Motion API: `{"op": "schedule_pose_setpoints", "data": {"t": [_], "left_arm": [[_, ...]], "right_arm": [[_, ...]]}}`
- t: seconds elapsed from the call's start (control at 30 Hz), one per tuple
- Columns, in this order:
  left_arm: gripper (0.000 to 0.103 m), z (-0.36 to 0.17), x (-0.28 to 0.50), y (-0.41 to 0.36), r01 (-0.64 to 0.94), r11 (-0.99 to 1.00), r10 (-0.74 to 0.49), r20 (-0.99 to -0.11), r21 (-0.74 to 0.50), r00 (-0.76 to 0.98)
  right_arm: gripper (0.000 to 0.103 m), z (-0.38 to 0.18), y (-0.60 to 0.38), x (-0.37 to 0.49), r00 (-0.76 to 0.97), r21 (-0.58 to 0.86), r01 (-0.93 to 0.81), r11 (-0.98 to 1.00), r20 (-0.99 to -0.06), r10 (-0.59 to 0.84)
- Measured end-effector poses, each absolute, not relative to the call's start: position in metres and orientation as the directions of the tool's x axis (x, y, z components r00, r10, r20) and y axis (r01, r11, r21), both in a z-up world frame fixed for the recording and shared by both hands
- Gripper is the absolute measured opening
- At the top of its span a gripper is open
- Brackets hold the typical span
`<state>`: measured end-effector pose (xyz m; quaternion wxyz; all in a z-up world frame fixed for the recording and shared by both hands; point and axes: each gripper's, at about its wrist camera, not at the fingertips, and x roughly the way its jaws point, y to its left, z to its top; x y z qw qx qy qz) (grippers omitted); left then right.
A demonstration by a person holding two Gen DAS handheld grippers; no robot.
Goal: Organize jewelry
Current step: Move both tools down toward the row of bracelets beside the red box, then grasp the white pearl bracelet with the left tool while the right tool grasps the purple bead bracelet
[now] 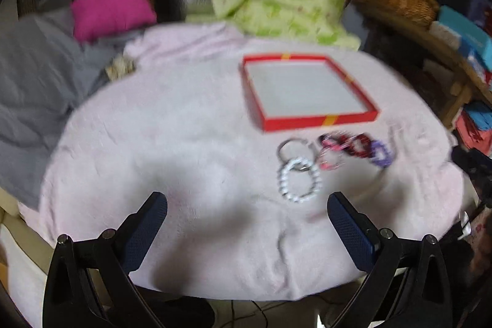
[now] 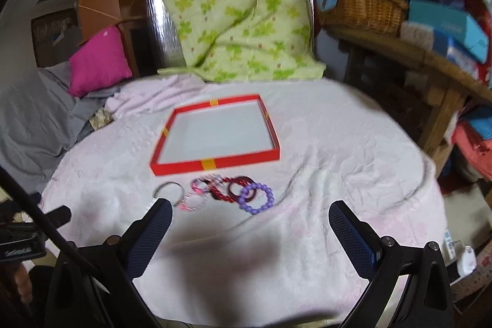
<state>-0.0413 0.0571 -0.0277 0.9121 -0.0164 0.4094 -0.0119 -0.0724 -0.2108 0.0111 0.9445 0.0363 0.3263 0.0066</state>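
Note:
A shallow red box (image 1: 319, 121) with a white floor lies on the pale pink cloth (image 1: 184, 143); it also shows in the right wrist view (image 2: 215, 164). In front of it lies a cluster of bracelets: a white bead one (image 1: 299, 181), a silver ring (image 1: 290, 147), pink ones (image 1: 330, 157), dark red ones (image 1: 358, 145) and a purple bead one (image 1: 381, 152). In the right wrist view the purple bracelet (image 2: 258, 199), dark red ring (image 2: 240, 186), pink bracelet (image 2: 193, 200) and silver ring (image 2: 169, 189) show. My left gripper (image 1: 246, 202) is open and empty, short of the white bracelet. My right gripper (image 2: 250, 211) is open and empty, just short of the cluster.
A green flowered quilt (image 2: 233, 8) is piled behind the box. A magenta pillow (image 2: 98, 63) and grey bedding (image 1: 33, 82) lie at the left. A wicker basket (image 2: 359, 5) and blue boxes (image 2: 446, 20) sit on a wooden shelf at the right.

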Motion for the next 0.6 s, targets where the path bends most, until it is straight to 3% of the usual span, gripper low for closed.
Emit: {"op": "schedule_pose_setpoints", "data": {"t": [0.2, 0.3, 0.37, 0.4, 0.47, 0.5, 0.6], "left_arm": [[0.103, -0.067, 0.009, 0.056, -0.023, 0.998, -0.03, -0.781, -0.057, 0.624], [0.103, -0.077, 0.031, 0.052, -0.004, 0.999, -0.029, -0.777, -0.04, 0.629], [0.102, -0.084, 0.042, 0.05, 0.023, 0.999, -0.04, -0.771, -0.033, 0.636], [0.099, -0.09, 0.046, 0.047, 0.042, 0.998, -0.057, -0.775, -0.04, 0.629], [0.087, -0.099, 0.051, 0.044, 0.071, 0.996, -0.083, -0.791, -0.051, 0.606], [0.08, -0.101, 0.053, 0.042, 0.081, 0.996, -0.087, -0.799, -0.047, 0.595], [0.074, -0.101, 0.059, 0.034, 0.127, 0.991, -0.118, -0.8, -0.053, 0.589]], "right_arm": [[0.098, -0.039, -0.244, -0.013, 0.699, 0.08, 0.008, 0.997, -0.713, 0.052], [0.09, -0.057, -0.244, 0.009, 0.675, 0.137, -0.033, 0.99, -0.728, 0.123], [0.078, -0.065, -0.244, 0.02, 0.671, 0.146, -0.044, 0.988, -0.729, 0.137], [0.073, -0.07, -0.243, 0.027, 0.664, 0.134, -0.033, 0.99, -0.738, 0.122], [0.05, -0.085, -0.245, 0.041, 0.632, 0.115, 0.0, 0.993, -0.77, 0.09], [0.048, -0.088, -0.247, 0.045, 0.62, 0.128, 0.004, 0.992, -0.779, 0.098], [0.047, -0.102, -0.251, 0.061, 0.579, 0.169, 0.013, 0.986, -0.805, 0.13]]}}
